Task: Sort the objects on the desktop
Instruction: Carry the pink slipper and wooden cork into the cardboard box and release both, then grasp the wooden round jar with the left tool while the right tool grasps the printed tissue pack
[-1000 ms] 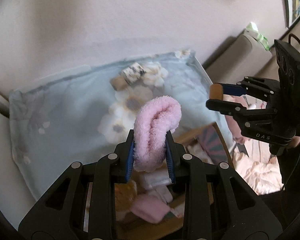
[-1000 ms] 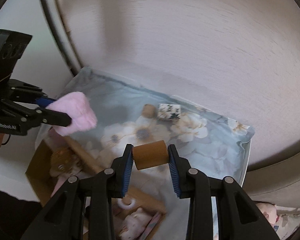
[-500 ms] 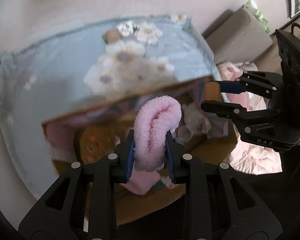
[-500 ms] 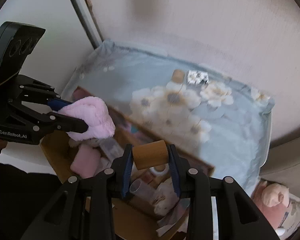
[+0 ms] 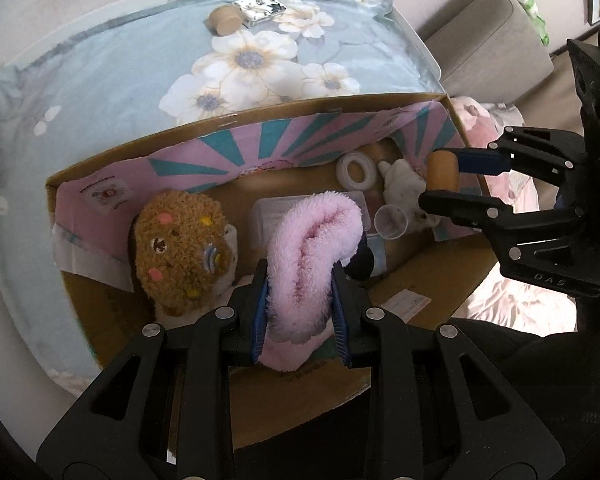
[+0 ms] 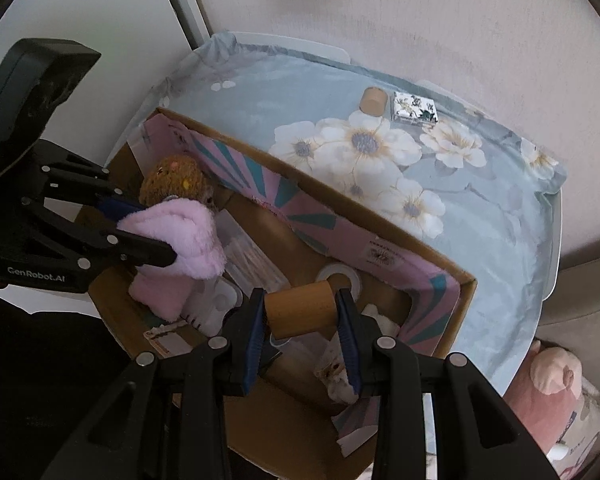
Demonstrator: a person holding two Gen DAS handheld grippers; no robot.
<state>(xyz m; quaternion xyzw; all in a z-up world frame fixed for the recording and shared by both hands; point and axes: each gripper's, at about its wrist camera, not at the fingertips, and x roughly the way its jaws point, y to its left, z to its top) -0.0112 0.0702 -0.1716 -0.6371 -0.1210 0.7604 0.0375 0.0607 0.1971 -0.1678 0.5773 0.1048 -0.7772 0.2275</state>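
Both your grippers have dropped from above the flowered cloth (image 5: pixel 112 92) to hang over the open cardboard box (image 5: pixel 260 118), which sits on that cloth beside a pale wall (image 6: pixel 420 12). A grey couch (image 5: pixel 496 36) stands past the table's far corner. Your left gripper (image 5: pixel 300 312) is clamped on a fluffy pink sock (image 5: pixel 312 248) above the brown plush toy (image 5: pixel 180 248). Your right gripper (image 6: pixel 302 320) squeezes a wooden cylinder (image 6: pixel 302 310) over the box's other end.
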